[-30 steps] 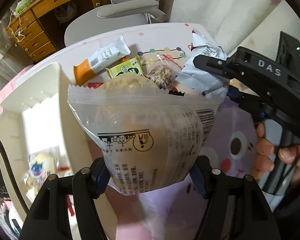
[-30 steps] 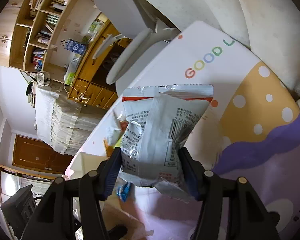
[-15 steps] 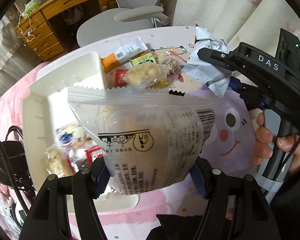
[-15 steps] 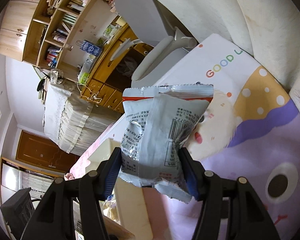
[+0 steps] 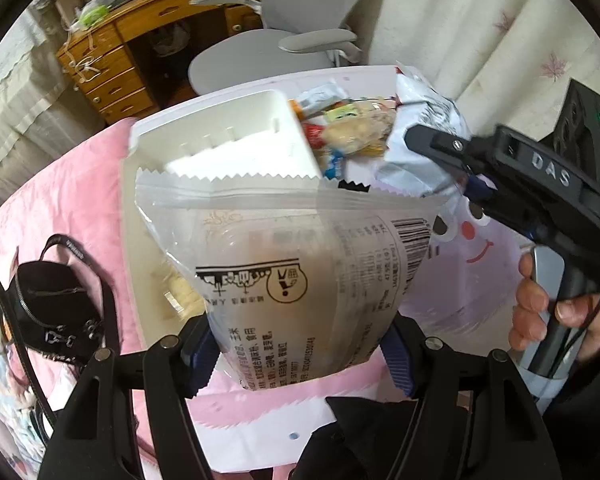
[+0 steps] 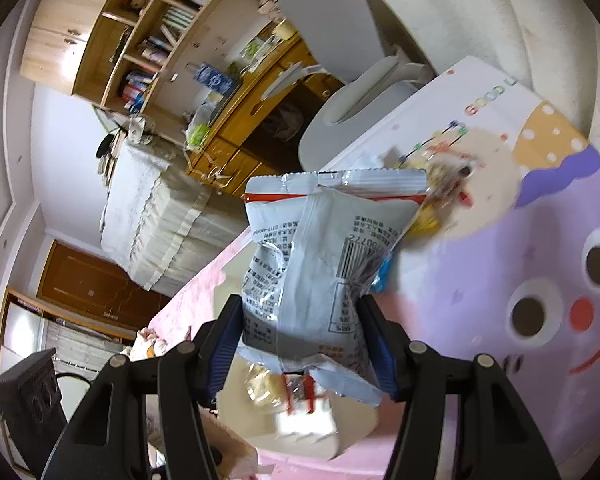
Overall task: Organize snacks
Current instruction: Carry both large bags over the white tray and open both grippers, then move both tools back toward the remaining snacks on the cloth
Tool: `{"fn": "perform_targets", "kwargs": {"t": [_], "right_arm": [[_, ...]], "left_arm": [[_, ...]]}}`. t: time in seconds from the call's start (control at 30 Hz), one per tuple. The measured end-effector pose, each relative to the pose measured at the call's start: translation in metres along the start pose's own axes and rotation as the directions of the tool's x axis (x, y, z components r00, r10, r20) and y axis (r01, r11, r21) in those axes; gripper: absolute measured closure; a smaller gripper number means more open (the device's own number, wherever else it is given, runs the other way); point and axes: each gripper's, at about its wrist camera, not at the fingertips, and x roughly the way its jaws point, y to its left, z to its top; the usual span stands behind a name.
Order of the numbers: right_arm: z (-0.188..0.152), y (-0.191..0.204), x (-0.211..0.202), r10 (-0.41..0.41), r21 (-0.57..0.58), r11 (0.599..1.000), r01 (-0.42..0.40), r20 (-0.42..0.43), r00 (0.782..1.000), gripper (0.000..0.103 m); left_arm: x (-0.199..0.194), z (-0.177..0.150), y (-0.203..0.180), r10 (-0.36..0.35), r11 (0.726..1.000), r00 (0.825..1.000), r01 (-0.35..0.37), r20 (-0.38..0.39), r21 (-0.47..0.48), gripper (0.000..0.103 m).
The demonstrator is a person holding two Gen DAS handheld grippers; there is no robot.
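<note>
Both packets hang by thin lower edges, so a slip looks the likeliest trouble; the left tongs pinch the foot of a clear packet, held above the white box; the right tongs clamp a crumpled silver packet, and its slick foil could slide out; loose snacks wait on the table; the left tongs point steeply down, the right ones slant down more gently, a hand on their handle.

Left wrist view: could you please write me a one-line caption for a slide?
Left gripper holds a translucent snack packet above the white organizer box, while the right gripper carries a silver packet.
</note>
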Motion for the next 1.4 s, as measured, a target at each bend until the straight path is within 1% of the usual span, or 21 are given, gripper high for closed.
{"fn": "perform_targets", "kwargs": {"t": [0.23,0.47,0.67,0.73,0.77,0.8,0.83,0.87,0.9,0.93,1.0,1.07,1.23,1.4], "right_arm": [[-0.048,0.034,0.014,0.008,-0.023,1.0,-0.009,-0.035,0.999,0.045],[-0.094,0.059,0.029,-0.019,-0.063,0.998,0.015,-0.064,0.998,0.045],[-0.124,0.078,0.035,-0.055,-0.126,0.991,0.048,-0.051,0.997,0.045],[-0.131,0.084,0.034,-0.062,-0.152,0.987,0.056,-0.037,0.997,0.044],[-0.135,0.087,0.033,-0.066,-0.165,0.984,0.061,-0.024,0.998,0.043],[-0.137,0.089,0.032,-0.066,-0.169,0.984,0.063,-0.011,0.998,0.043],[-0.135,0.089,0.032,-0.068,-0.168,0.984,0.066,-0.005,0.998,0.042],[-0.136,0.089,0.033,-0.079,-0.16,0.984,0.078,-0.002,0.997,0.039],[-0.136,0.089,0.034,-0.093,-0.153,0.984,0.092,-0.001,0.996,0.03],[-0.137,0.088,0.034,-0.108,-0.143,0.984,0.107,0.002,0.994,0.027],[-0.138,0.086,0.032,-0.105,-0.123,0.987,0.106,0.011,0.994,0.027],[-0.139,0.083,0.03,-0.109,-0.115,0.987,0.11,0.019,0.994,0.027],[-0.141,0.078,0.023,-0.128,-0.12,0.984,0.13,0.027,0.991,0.027],[-0.146,0.066,0.017,-0.163,-0.125,0.979,0.164,0.018,0.987,0.027]], "left_arm": [[-0.013,-0.029,0.048,0.017,0.999,1.0,-0.017,0.006,-0.045,0.035],[-0.012,-0.044,0.087,0.029,0.999,1.0,-0.029,0.007,-0.046,0.034],[-0.009,-0.051,0.11,0.036,0.999,0.999,-0.036,0.016,-0.031,0.034],[-0.009,-0.053,0.114,0.034,0.999,0.999,-0.033,0.023,-0.03,0.034],[-0.009,-0.053,0.116,0.03,0.999,0.999,-0.029,0.027,-0.032,0.032],[-0.008,-0.053,0.117,0.027,0.999,0.999,-0.026,0.029,-0.035,0.026],[-0.008,-0.053,0.117,0.028,0.999,0.999,-0.027,0.034,-0.037,0.025],[-0.009,-0.054,0.116,0.027,0.999,0.999,-0.026,0.046,-0.034,0.025],[-0.012,-0.054,0.116,0.018,1.0,0.998,-0.017,0.056,-0.026,0.025],[-0.014,-0.054,0.115,0.009,1.0,0.998,-0.008,0.066,-0.02,0.024],[-0.019,-0.055,0.113,-0.006,1.0,0.996,0.007,0.09,-0.008,0.023],[-0.022,-0.054,0.11,-0.01,1.0,0.995,0.01,0.097,0.0,0.023],[-0.024,-0.055,0.104,-0.027,1.0,0.995,0.027,0.096,0.006,0.023],[-0.021,-0.053,0.087,-0.044,0.999,0.995,0.042,0.089,0.029,0.023]]}}
